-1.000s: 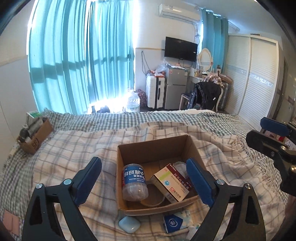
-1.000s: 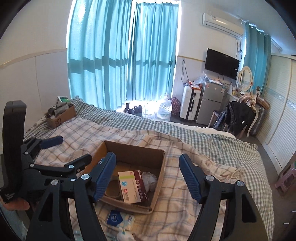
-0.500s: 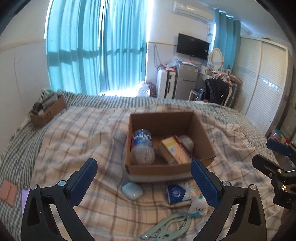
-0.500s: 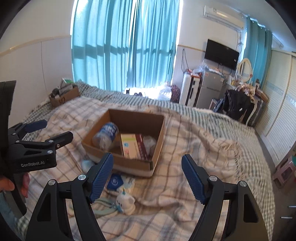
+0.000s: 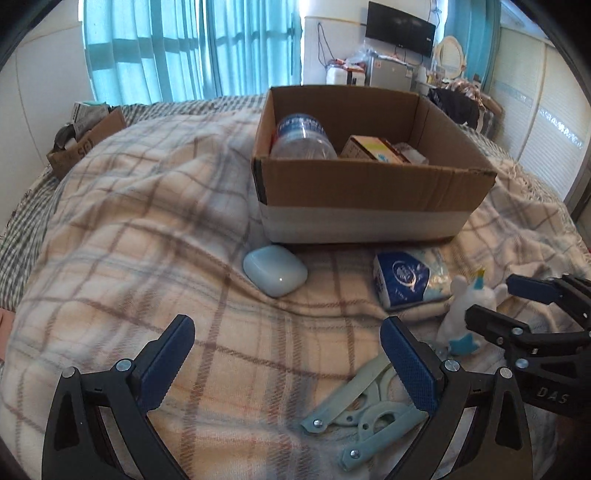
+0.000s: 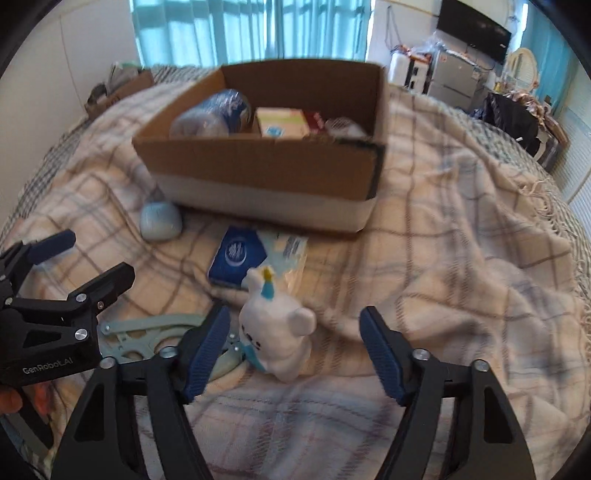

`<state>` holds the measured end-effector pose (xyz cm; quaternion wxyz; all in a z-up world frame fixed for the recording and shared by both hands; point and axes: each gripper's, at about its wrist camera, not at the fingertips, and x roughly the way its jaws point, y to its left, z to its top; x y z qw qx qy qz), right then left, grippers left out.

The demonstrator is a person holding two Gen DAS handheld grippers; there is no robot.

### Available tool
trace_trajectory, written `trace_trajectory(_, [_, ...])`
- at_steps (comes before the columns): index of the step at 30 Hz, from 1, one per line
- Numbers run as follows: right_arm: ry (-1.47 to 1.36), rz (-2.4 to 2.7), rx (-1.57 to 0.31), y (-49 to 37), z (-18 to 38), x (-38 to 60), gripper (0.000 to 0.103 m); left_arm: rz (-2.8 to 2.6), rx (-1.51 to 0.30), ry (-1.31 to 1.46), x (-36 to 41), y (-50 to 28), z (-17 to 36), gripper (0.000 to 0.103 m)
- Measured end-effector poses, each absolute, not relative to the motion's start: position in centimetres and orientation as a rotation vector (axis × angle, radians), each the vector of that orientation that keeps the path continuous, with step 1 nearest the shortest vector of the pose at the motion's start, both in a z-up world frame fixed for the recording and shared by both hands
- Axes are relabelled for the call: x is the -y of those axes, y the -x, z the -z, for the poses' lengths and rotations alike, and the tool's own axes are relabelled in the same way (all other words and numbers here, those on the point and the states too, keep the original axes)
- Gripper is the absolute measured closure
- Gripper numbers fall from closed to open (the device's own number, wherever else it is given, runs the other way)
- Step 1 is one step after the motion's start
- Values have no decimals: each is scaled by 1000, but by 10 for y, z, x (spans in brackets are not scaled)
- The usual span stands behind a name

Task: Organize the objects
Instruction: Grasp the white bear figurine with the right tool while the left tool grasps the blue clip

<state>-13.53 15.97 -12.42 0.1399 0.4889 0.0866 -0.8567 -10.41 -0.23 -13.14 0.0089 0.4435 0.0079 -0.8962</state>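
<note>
Teal curtains (image 5: pixel 192 48), wall television (image 5: pixel 400 23)

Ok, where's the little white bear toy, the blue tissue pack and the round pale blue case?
white plush bear toy (image 6: pixel 277 332): right wrist view, on its body.
blue tissue pack (image 6: pixel 238 256): right wrist view, on its dark blue front.
rounded pale blue case (image 5: pixel 275 271): left wrist view, on its smooth top.

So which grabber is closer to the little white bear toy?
Right. The right gripper is open around the white bear toy; the left gripper hangs off to the bear's left, above the blanket.
</note>
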Motion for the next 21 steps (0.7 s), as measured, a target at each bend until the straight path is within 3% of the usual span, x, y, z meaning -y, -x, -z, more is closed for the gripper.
trace_trajectory(2, [-1450,2417,-258,137,134,-154,59,2800,-21,-1411,1,103,134,0])
trace_trajectory(7, [-1393,2453,-312,123,124,-151,63,2826,-35,-1509,-9,98,140,0])
trace_trajectory(17, [-1308,2526,-164,107,96,-184,63,2837,269,-1769,-66,78,171,6])
trace_trajectory(21, [-1306,2524,-117,108,95,-188,63,2823,228,-1833,-65,84,173,8])
